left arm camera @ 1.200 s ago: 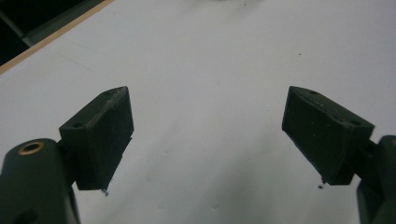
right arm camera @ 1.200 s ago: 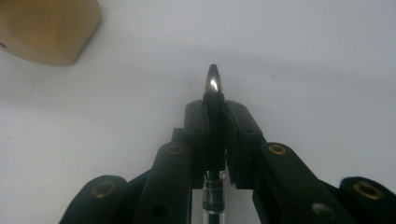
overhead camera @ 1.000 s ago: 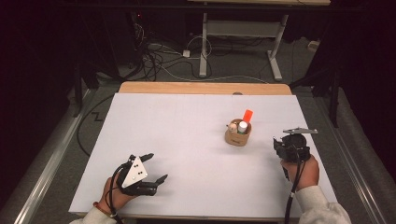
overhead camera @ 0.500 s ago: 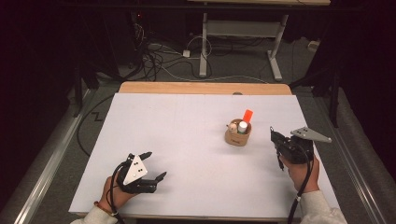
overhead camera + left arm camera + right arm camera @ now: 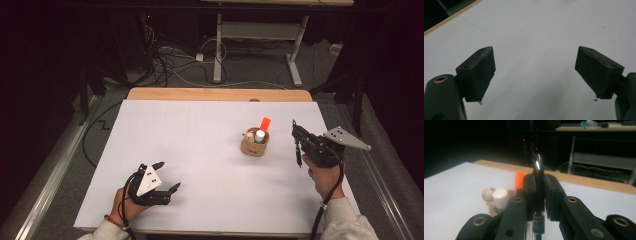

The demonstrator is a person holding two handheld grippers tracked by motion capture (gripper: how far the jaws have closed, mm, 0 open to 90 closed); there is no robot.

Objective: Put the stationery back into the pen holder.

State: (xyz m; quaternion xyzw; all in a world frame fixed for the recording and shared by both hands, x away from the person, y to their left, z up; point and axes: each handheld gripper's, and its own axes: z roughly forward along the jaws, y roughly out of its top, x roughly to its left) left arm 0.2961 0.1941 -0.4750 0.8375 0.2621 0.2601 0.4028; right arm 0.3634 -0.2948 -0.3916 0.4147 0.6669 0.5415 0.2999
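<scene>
Pen [image 5: 538, 182] is clamped lengthwise between the right gripper [image 5: 300, 145] jaws, just right of the wooden cup [image 5: 254, 145]; left gripper [image 5: 167, 176] jaws are spread wide, empty.

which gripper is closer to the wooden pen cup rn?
Right. The right gripper, shut on a pen, is just to the right of the wooden pen cup. The left gripper sits open, far off near the table's front-left.
</scene>
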